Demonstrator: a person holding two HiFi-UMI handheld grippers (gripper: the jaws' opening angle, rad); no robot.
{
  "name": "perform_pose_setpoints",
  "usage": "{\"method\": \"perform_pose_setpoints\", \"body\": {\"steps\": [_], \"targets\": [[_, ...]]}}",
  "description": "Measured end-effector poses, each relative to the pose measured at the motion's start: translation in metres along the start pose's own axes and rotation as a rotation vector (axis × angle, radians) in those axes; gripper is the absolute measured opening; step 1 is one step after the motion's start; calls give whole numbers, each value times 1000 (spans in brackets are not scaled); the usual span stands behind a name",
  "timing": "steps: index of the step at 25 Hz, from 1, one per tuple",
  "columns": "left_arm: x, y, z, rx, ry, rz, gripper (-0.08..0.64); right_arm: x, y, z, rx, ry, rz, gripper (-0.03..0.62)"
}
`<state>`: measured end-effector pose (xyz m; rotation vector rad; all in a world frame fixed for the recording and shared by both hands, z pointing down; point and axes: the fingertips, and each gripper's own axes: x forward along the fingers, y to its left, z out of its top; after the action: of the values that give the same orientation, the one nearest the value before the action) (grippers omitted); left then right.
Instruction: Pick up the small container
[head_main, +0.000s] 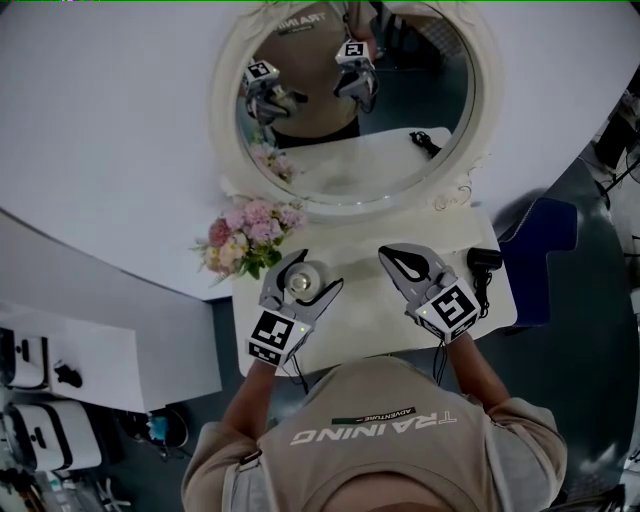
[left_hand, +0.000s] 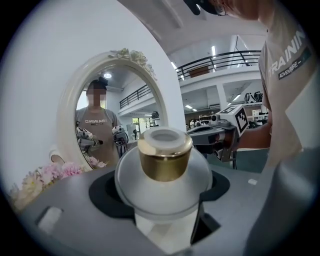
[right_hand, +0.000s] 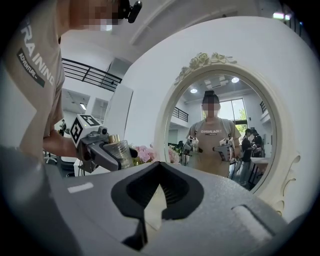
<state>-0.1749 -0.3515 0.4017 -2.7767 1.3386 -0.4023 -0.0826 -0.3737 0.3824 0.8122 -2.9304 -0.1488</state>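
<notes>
Between the jaws of your left gripper sits the small container, a clear rounded jar with a gold collar and a white cap. Both jaws press against its sides, so this claw is clamped on the jar, which stands upright. Whether its base touches the white table below the claw cannot be told. Behind the jaws, toward you, rides the left marker cube. Just beyond and to the left of the claw's tips lies a bouquet of pink flowers. Farther ahead of the tips stands the oval mirror, its cream frame ornamented, and its glass reflects you and both claws. To the right of the left claw, and apart from it, your right gripper is over the same table. Its jaws meet at the tips with nothing between them. A black corded device lies just to the right of that claw.
</notes>
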Motion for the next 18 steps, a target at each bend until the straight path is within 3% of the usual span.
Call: {"method": "perform_pose_setpoints", "body": {"steps": [10,18], "targets": [[-4,22,29,40,-59,45,356,1,-4,31,-59,-62,-25,3],[-4,25,32,14,-88,58,356,-8,-5,33,-54,-74,-71,3]]}}
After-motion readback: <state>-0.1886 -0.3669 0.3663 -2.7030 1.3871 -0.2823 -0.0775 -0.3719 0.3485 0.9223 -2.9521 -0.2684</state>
